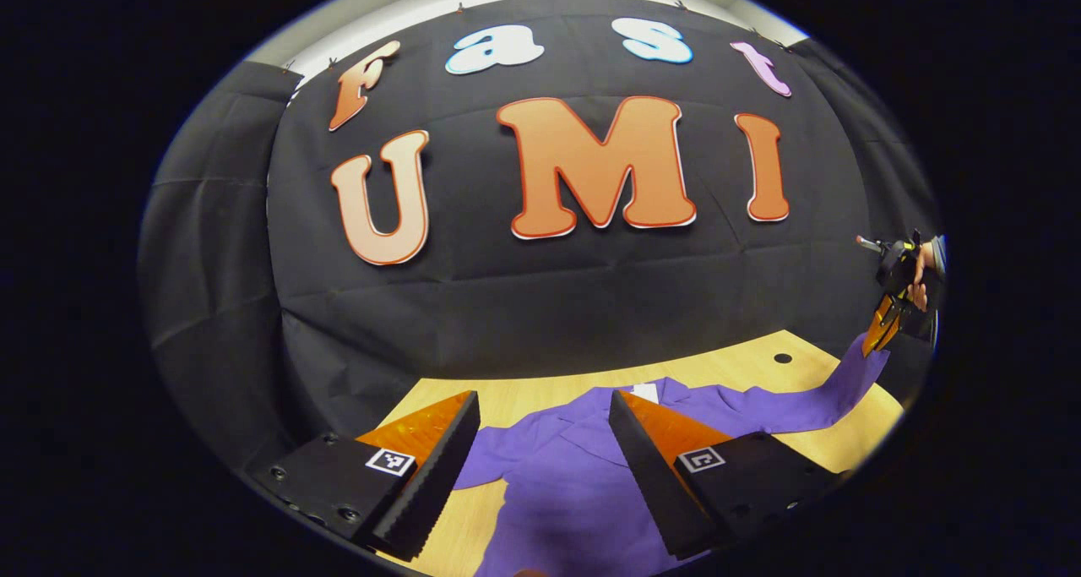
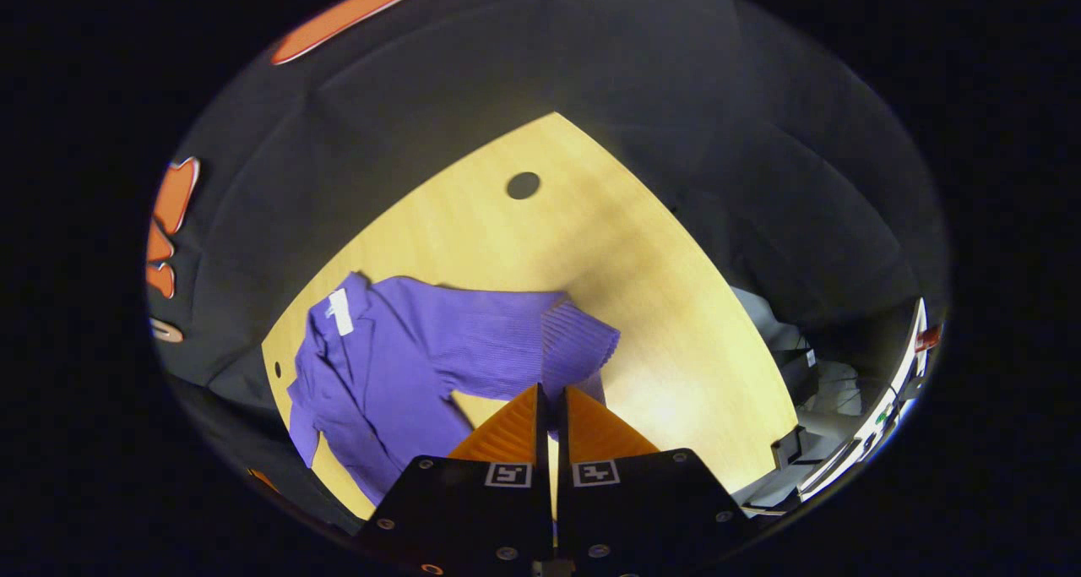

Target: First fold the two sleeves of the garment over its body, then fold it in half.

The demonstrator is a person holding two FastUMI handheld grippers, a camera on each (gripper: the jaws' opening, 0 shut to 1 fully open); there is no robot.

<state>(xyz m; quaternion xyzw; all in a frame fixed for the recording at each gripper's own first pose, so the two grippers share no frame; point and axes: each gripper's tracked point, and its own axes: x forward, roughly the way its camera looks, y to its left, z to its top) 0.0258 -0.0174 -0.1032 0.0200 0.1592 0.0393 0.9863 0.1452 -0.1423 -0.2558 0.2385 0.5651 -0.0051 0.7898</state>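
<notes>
Two tools work over one purple garment (image 2: 380, 366), which lies spread on the light wooden bench (image 2: 591, 247) with its collar and a white label (image 2: 340, 312) toward the booth's black wall. In the right gripper view, our right tool (image 2: 552, 408) has its fingers drawn together on the ribbed cuff (image 2: 578, 340) of one sleeve, with the cloth pinched between them and the sleeve lifted off the bench. The left gripper view shows that same tool far to the right (image 1: 878, 336), with a hand (image 1: 925, 277) on it and the sleeve stretched up to it from the body of the garment (image 1: 574, 484). Our left tool (image 1: 545, 442) hangs above the garment with its fingers spread wide and nothing between them but open air over the cloth.

Around the garment we see a small dark round hole (image 2: 523, 185) in the bench top, well apart from the cloth. Beyond the bench edge on the right stand some grey and white fittings (image 2: 844, 391), too blurred to identify.
</notes>
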